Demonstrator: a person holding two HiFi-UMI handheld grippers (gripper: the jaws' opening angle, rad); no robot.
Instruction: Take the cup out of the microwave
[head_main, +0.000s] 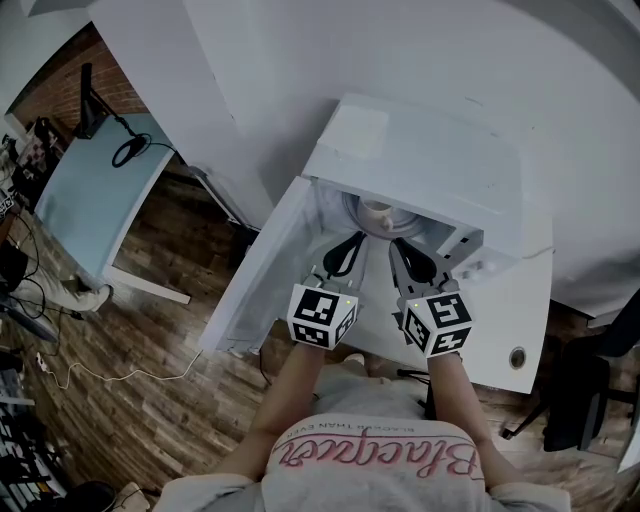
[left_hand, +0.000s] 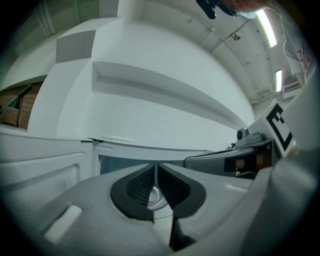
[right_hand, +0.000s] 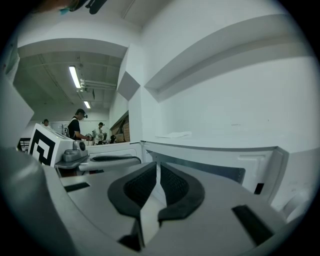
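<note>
Grey ribbed pads on my left tongs (head_main: 345, 254) are pressed together with nothing caught between them, as the left gripper view confirms. My right tongs (head_main: 413, 263) are likewise clenched on nothing, pad against pad in the right gripper view. Both pairs are held side by side just in front of the mouth of the white microwave (head_main: 430, 160), tips pointing into the opening. The microwave door (head_main: 262, 268) is swung fully open to the left, so I judge the access step complete. Inside the cavity, beyond both sets of tips and roughly between them, the cup (head_main: 376, 213) stands on the floor of the oven, apart from either tool. In the left gripper view a pale round rim (left_hand: 155, 196) shows under the closed tips. I cannot tell whether that is the cup or the turntable. Behind the oven there is only plain white wall (head_main: 450, 60). Assessment: door open, cup not yet gripped. Outstanding: part one set of jaws, reach in, close on the cup and draw it out.
</note>
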